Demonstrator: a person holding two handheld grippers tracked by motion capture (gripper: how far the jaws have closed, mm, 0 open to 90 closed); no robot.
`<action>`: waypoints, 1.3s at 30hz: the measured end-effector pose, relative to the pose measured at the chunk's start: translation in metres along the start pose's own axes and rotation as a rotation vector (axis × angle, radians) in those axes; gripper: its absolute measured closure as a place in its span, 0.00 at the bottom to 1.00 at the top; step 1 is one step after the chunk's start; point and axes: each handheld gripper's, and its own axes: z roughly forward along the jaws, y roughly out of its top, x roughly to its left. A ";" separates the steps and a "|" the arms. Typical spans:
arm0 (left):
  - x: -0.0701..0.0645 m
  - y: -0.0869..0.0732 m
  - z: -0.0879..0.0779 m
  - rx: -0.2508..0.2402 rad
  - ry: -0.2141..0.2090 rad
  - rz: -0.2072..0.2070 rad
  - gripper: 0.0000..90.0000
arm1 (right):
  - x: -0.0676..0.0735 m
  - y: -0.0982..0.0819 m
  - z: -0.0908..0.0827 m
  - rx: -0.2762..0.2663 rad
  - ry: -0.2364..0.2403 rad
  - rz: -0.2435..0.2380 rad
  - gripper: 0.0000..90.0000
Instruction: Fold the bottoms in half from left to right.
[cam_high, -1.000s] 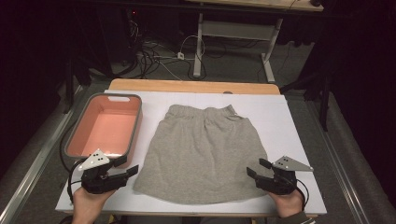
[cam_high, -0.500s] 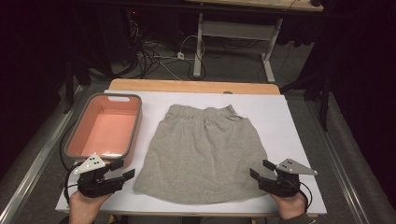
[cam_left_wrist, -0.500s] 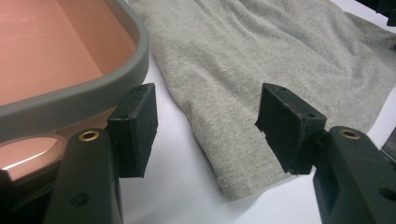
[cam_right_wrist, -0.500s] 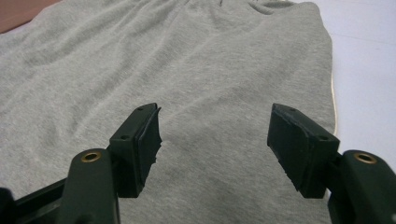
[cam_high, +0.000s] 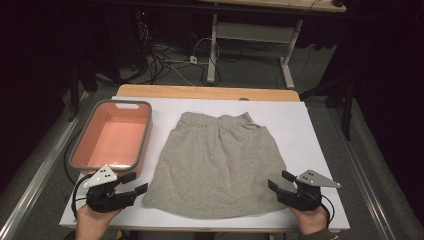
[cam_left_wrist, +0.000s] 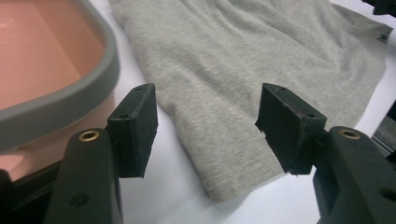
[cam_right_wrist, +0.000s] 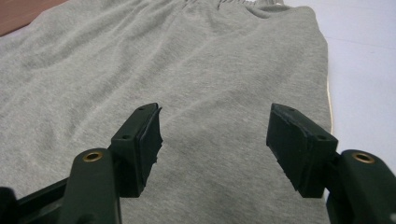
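A grey skirt (cam_high: 218, 162) lies flat on the white table top (cam_high: 310, 130), waistband toward the far side. My left gripper (cam_high: 134, 183) rests at the near left, just off the skirt's near left corner (cam_left_wrist: 219, 189), jaws open and holding nothing. My right gripper (cam_high: 279, 181) sits at the near right by the skirt's near right corner, open and empty too. In the left gripper view the hem corner lies between and below the open pads (cam_left_wrist: 140, 126). In the right gripper view the open pads (cam_right_wrist: 299, 144) hover over the grey fabric (cam_right_wrist: 196, 70).
A pink tub with a grey rim (cam_high: 145, 135) stands at the left of the table, close to my left gripper; its rim (cam_left_wrist: 88, 88) is beside the left jaw. Cables and a desk frame (cam_high: 250, 35) lie on the floor beyond the table.
Both hands have drawn back slightly toward the near table edge; the jaws stay open and the skirt has not moved.
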 end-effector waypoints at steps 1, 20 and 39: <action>-0.001 0.001 0.001 0.003 -0.006 0.005 0.41 | 0.000 0.000 0.000 0.001 0.000 0.000 0.40; -0.022 0.012 0.017 0.012 -0.047 0.077 0.41 | 0.001 -0.001 0.000 -0.002 0.018 -0.008 0.40; -0.029 0.023 0.040 0.022 -0.073 0.114 0.41 | 0.001 -0.001 0.000 -0.002 0.023 -0.010 0.40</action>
